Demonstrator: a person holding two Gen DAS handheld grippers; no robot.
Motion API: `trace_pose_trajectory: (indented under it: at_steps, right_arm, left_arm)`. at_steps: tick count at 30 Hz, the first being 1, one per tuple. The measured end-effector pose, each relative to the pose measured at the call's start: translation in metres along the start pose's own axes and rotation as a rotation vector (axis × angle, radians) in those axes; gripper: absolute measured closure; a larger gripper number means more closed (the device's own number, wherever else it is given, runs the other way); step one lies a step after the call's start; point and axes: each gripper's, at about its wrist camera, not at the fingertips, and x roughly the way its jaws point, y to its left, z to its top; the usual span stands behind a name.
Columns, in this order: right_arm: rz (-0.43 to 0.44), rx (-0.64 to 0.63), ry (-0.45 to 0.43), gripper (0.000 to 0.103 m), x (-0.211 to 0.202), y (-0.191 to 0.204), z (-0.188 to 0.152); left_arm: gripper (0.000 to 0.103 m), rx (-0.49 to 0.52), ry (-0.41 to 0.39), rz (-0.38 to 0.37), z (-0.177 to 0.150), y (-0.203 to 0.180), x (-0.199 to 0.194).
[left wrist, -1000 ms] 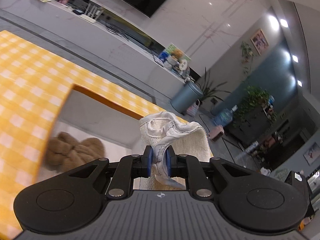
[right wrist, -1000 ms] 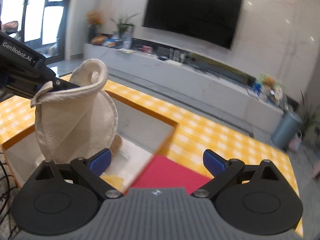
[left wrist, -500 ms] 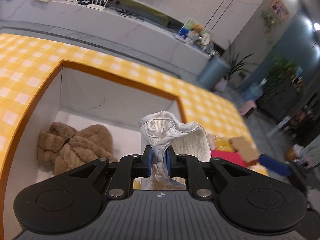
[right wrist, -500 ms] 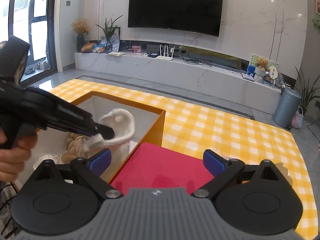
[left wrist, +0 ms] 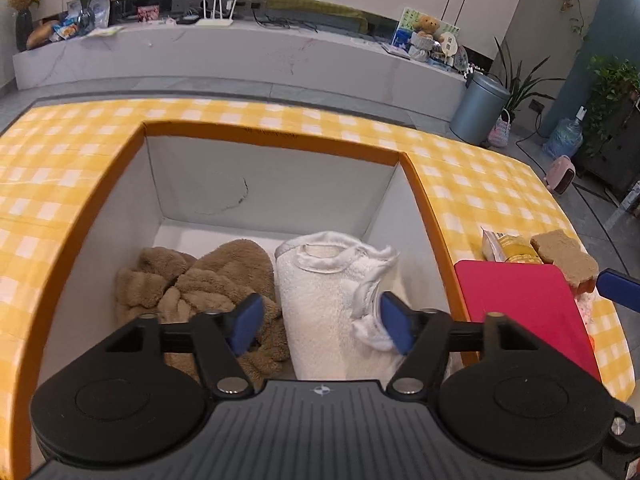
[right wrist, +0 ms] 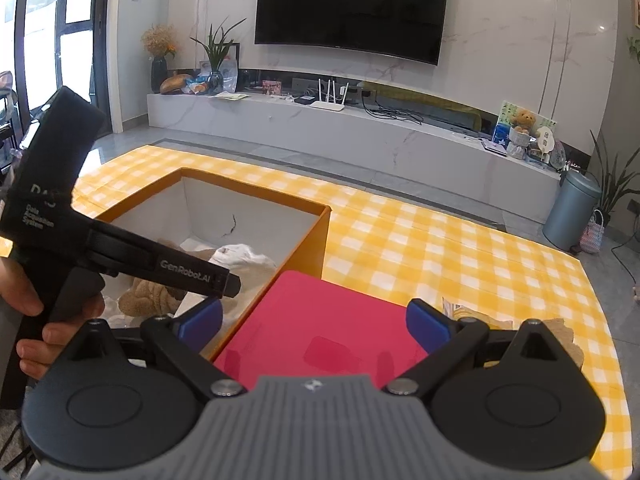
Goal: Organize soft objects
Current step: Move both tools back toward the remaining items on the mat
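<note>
- two blue pads (left wrist: 245, 322) of the left gripper (left wrist: 322, 322) stand wide apart, having just been opening – the white towel (left wrist: 328, 300) lies between them, its loose fold touching or just beside the right-hand pad, not clamped.
- white towel sits rolled on the floor of the orange box (left wrist: 276, 142), against the box's right wall, touching the brown plush cloth (left wrist: 192, 280) bunched on its left.
- brown plush cloth fills the near-left part of the box floor; the far part of the floor is bare white.
- right gripper (right wrist: 314, 320) hangs with its fingers wide and nothing between them, above the near edge of the red lid (right wrist: 320, 320).
- red lid lies just beside the box's right wall, on the yellow checked tablecloth (right wrist: 440, 248).
- near the tablecloth's right edge, beyond the lid – a yellow packet (left wrist: 506, 246) and a tan sponge (left wrist: 564, 252), side by side.
- in the right wrist view a hand (right wrist: 28, 308) holds the left gripper's handle, its arm reaching down into the box.
</note>
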Motion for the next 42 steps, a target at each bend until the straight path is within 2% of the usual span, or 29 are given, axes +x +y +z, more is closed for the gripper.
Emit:
trace_pose_trajectory:
  at_steps: [5, 8, 11, 13, 15, 18, 23, 27, 33, 37, 42]
  right_arm:
    - [-0.011, 0.010, -0.006, 0.006, -0.003, -0.005, 0.000]
    - [-0.020, 0.017, -0.005, 0.006, -0.002, -0.006, -0.001]
    - [-0.037, 0.019, -0.002, 0.006, -0.001, -0.006, -0.002]
    - [-0.038, 0.022, -0.001, 0.006, -0.001, -0.006, -0.002]
    - [-0.040, 0.022, -0.002, 0.006, -0.001, -0.007, -0.002]
    - [-0.041, 0.022, -0.006, 0.006, -0.003, -0.007, -0.001]
    - [-0.043, 0.019, -0.014, 0.006, -0.006, -0.008, -0.001]
    - [-0.049, 0.025, -0.024, 0.006, -0.010, -0.010, -0.001]
    - [-0.070, 0.045, -0.055, 0.006, -0.025, -0.021, 0.000]
    - [-0.101, 0.071, -0.082, 0.006, -0.040, -0.038, -0.002]
    - [-0.180, 0.150, -0.098, 0.005, -0.062, -0.076, -0.012]
  left_arm:
    - [0.014, 0.043, -0.032, 0.054, 0.001, -0.003, -0.018]
    - [0.014, 0.073, -0.110, 0.078, 0.003, -0.004, -0.036]
    - [0.009, 0.126, -0.226, 0.096, -0.001, -0.008, -0.056]
    - [0.003, 0.165, -0.258, 0.096, -0.003, -0.012, -0.065]
    - [0.002, 0.186, -0.269, 0.083, -0.004, -0.016, -0.070]
    - [0.002, 0.170, -0.291, 0.078, 0.000, -0.020, -0.075]
    - [0.002, 0.120, -0.358, 0.113, -0.004, -0.019, -0.076]
    - [0.000, 0.152, -0.348, 0.113, -0.006, -0.023, -0.076]
    - [0.000, 0.097, -0.301, 0.088, -0.006, -0.022, -0.079]
    - [0.000, 0.113, -0.296, 0.082, -0.010, -0.025, -0.086]
    - [0.000, 0.126, -0.299, 0.110, -0.010, -0.038, -0.094]
